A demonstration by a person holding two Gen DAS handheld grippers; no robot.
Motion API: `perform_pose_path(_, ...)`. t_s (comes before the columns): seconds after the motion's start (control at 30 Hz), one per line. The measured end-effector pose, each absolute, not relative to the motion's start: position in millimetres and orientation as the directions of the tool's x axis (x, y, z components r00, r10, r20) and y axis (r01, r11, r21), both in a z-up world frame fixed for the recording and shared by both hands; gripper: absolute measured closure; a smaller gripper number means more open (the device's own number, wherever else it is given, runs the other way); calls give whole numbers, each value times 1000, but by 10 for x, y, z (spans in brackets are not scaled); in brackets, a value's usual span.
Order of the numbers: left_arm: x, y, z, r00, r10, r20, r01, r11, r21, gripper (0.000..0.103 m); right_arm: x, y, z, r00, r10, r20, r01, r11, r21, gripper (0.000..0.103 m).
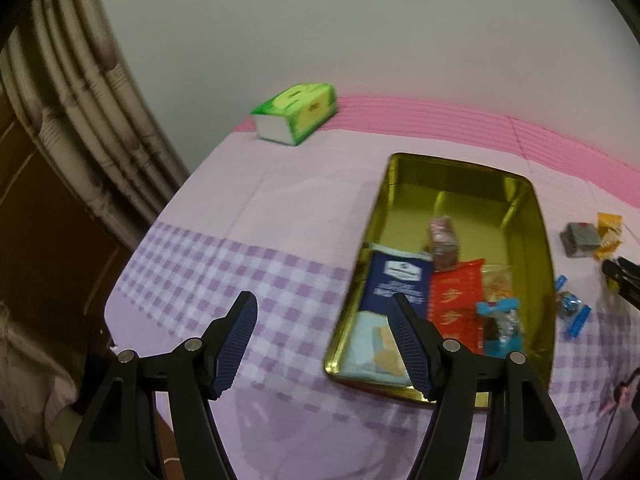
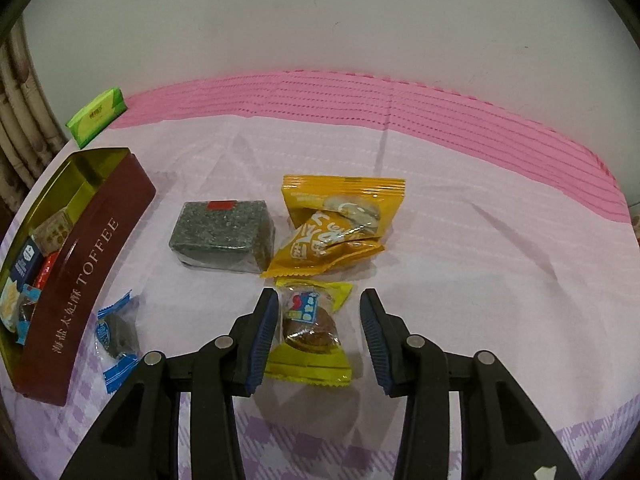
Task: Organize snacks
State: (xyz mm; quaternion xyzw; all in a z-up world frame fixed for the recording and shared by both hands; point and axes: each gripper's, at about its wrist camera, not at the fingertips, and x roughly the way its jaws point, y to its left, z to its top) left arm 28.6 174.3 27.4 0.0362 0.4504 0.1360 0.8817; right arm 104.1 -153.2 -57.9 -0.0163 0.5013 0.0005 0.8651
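The yellow snack [image 2: 310, 330] lies on the counter [image 2: 460, 220] between your right gripper [image 2: 319, 334] jaws, one pad touching its wrapper, the other apart; nothing is gripped yet. The tin [image 2: 86, 264] sits to the left, likely its destination; your left gripper [image 1: 324, 344] hangs wide, empty, beside it.

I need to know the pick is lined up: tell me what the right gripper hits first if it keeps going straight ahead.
Most likely the yellow-wrapped snack, which lies between the open fingers of the right gripper on the tablecloth. The left pad looks close to the wrapper's edge, though depth is unclear.
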Motion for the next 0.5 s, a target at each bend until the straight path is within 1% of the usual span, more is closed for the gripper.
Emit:
perform_pose_path(0.07,303,1650,293,563,262,-784,-187,964,188,35,1055,-1507,-614,498,-12,-867,-22,999,-27,67)
perform_pose_path(0.2,347,1472,332,569,233,-789,-147,972,181,35,1046,-1497,-638,507,-13,-862,-25,999,-29,68)
perform_pose_path(0.27,367,1380,346,570,214,-793,-123,977,175,35,1039,-1494,-644,514,-15,-857,-28,999,-34,71)
perform_pose_path(0.5,440,1012,370,568,140,-811,-33,989,147,35,970,-1585,-680,532,-22,-846,-11,999,-32,73)
